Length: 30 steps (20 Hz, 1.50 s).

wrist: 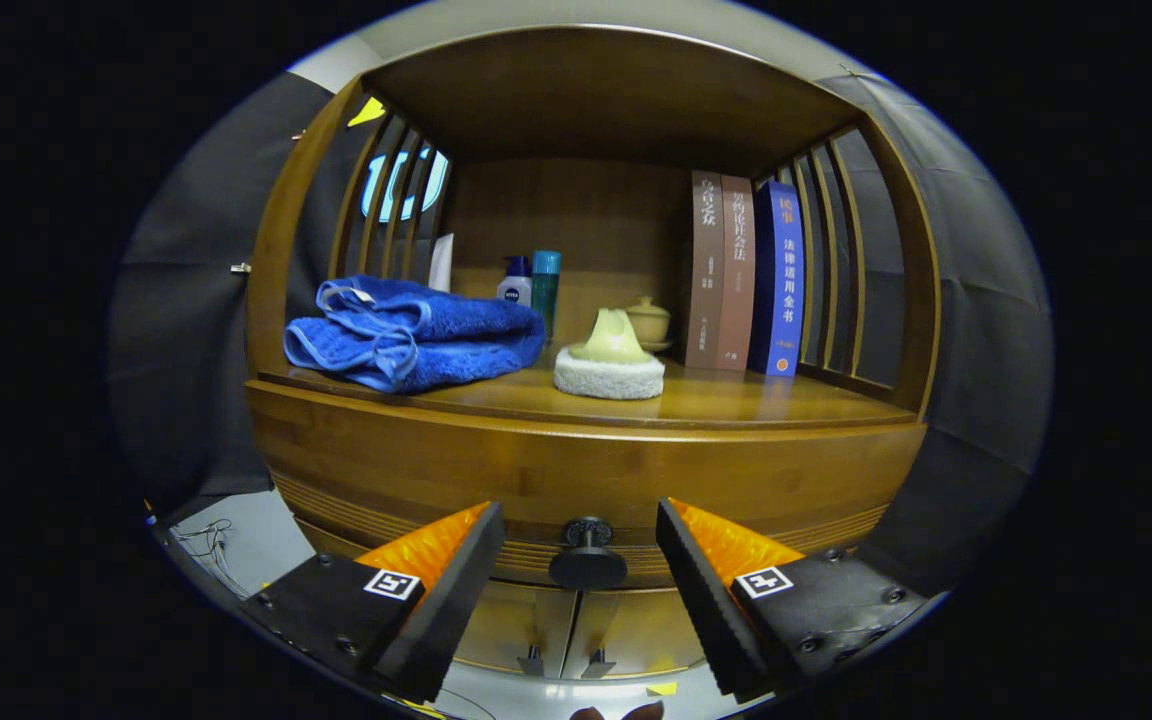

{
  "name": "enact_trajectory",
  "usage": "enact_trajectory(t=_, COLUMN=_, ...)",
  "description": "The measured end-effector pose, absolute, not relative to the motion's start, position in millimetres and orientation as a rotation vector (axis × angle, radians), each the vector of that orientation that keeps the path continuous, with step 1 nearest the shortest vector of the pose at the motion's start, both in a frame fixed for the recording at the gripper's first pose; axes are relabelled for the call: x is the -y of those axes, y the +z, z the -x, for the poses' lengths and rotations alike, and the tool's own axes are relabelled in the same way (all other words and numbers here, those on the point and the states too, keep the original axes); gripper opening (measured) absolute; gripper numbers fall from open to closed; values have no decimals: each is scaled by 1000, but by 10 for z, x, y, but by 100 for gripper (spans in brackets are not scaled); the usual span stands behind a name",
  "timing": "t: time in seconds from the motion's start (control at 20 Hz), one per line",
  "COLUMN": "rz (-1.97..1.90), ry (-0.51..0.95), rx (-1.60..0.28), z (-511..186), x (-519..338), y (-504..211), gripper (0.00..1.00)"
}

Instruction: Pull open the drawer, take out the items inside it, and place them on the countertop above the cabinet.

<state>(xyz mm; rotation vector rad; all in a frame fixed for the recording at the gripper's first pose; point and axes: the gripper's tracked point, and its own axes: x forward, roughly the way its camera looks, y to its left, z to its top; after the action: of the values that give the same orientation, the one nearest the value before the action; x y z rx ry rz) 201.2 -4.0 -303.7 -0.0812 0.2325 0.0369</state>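
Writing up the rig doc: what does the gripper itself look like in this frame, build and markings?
The gripper has two wedge-shaped fingers with ribbed inner faces. Each sits on a boxy mount held by visible screws and carries a square black-and-white fiducial tag on top. No cables show on it.

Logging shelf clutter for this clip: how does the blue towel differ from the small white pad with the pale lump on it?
The blue towel is large, folded in loose layers, and lies on the countertop by the slatted side. The white pad is small, round and flat, mid-shelf, carrying a pale lump. Both look soft and rest on the countertop. The gripper has its jaws open either side of the drawer knob.
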Motion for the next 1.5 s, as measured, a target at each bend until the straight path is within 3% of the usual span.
enact_trajectory(t=0.8, rz=-11, ry=95, rx=-179, z=-1140, x=-47, y=-1109, gripper=98)
enact_trajectory(t=1.5, rz=-41, ry=114, rx=-89, z=-177, x=-125, y=-191, gripper=98)
